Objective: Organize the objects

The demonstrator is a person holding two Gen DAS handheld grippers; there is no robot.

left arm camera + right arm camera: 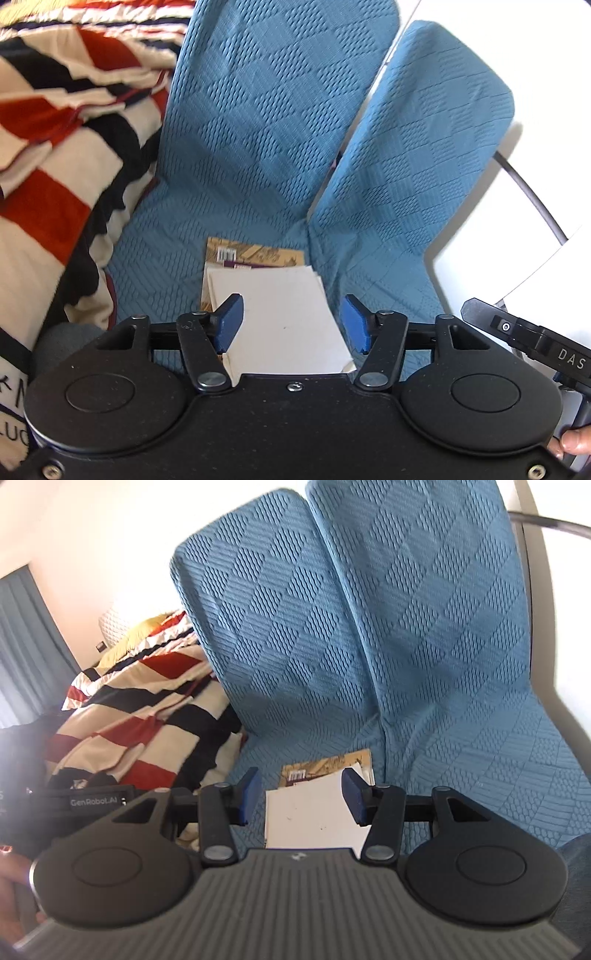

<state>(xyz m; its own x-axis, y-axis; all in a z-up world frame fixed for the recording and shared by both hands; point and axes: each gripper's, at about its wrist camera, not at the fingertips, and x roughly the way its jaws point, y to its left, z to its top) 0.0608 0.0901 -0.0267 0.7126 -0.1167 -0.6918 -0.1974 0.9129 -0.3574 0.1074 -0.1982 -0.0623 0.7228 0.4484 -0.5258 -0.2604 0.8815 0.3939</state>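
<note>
A small stack of white papers (280, 314) lies on a brown book with a barcode (255, 254), both flat on the blue quilted seat (173, 236). My left gripper (291, 323) hovers above the papers with its blue pads apart and nothing between them. In the right wrist view the same white papers (314, 816) and brown book (328, 766) lie on the seat below my right gripper (301, 797), which also stands open and holds nothing. Both grippers are clear of the stack.
Two blue quilted back cushions (332, 609) stand upright behind the seat. A striped red, black and cream blanket (55, 147) is heaped at the left. A white surface (498, 266) and a dark cable (532, 195) lie at the right. The other gripper's body (535, 343) shows at the right edge.
</note>
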